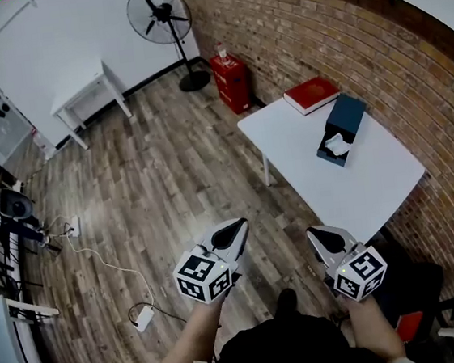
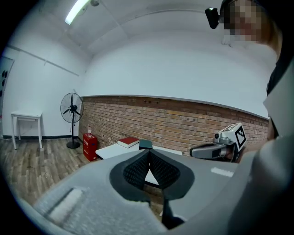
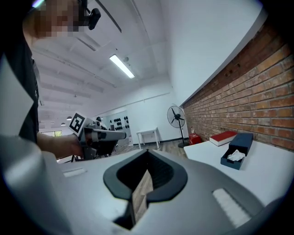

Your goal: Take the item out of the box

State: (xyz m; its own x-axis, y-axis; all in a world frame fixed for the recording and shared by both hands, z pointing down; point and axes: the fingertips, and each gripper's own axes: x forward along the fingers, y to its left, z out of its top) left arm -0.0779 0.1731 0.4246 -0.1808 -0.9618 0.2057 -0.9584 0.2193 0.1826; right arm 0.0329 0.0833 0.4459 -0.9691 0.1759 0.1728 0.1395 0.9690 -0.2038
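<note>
Person's dark top (image 1: pixel 279 350) and two bare forearms: nearest, at the bottom edge, above the wood floor (image 1: pixel 170 183).

Left gripper (image 1: pixel 234 231): held in the left hand, marker cube on its back. Jaws closed tip to tip, nothing between them.

Right gripper (image 1: pixel 318 234): held in the right hand, marker cube on its back. Jaws likewise brought together at the tips, empty. It sits beside the left gripper, the two apart, both on the near side of the table.

White table (image 1: pixel 326 194): to the right and farther off, set along the brick wall (image 1: pixel 374 46).

Dark blue box (image 1: pixel 348 112): on the table, towards the wall side, well apart from both grippers. Its near end is open.

White crumpled item (image 1: pixel 337 144): lying inside the open end of the box.

Red book (image 1: pixel 311 94): flat on the table's far corner, just beside the far end of the box.

Red cabinet (image 1: pixel 232 82): on the floor against the brick wall, beyond the table.

Standing fan (image 1: pixel 161 15): far end of the room, left of the red cabinet.

Small white table (image 1: pixel 86 88): far left, against the white wall.

White adapter (image 1: pixel 145 316) with cable: on the floor, near left.
</note>
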